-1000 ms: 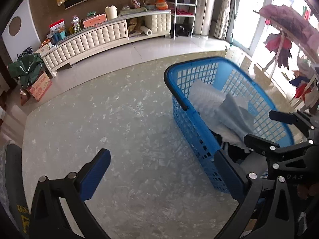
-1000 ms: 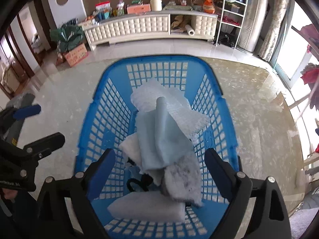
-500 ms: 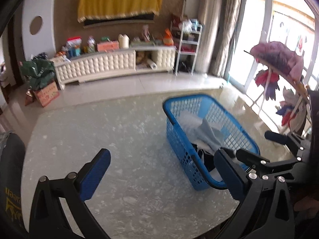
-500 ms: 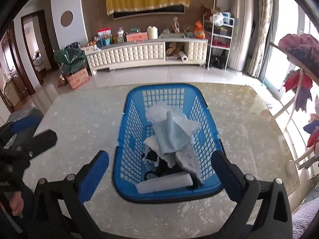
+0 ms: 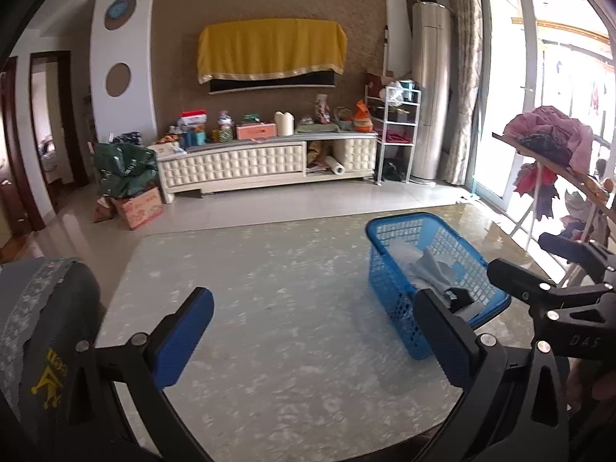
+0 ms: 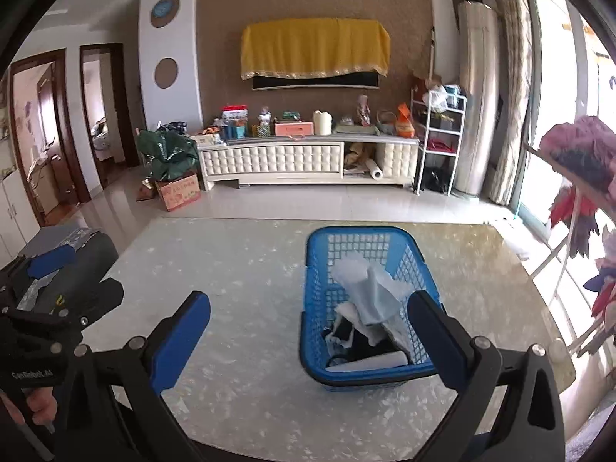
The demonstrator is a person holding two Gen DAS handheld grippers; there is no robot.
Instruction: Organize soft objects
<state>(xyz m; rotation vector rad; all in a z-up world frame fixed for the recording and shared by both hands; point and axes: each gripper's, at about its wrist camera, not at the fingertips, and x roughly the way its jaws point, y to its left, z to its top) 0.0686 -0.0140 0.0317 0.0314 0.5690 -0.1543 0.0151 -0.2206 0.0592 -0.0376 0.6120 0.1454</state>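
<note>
A blue plastic basket [image 6: 312, 308] stands on the pale marbled table [image 6: 238, 269]. In it lie a light blue cloth [image 6: 371, 294], white cloths and a dark item [image 6: 362, 346]. My right gripper [image 6: 310, 313] hangs above the table's near side, short of the basket. Its jaws stand wide open with nothing between them. In the left wrist view the basket [image 5: 389, 288] sits right of centre. My left gripper [image 5: 310, 317] is also wide open and empty, over bare table to the left of the basket.
A dark grey padded seat back [image 5: 46, 308] stands at the table's left edge. To the right a rack with hanging clothes [image 5: 546, 138] is close to the table. Beyond the table lie a tiled floor, a white cabinet [image 5: 265, 161] and a cardboard box [image 5: 140, 208].
Both grippers have risen, pulled back from the basket and tilted up, so the basket looks smaller and farther away. The right jaws have spread a little wider. The cloths have not moved.
</note>
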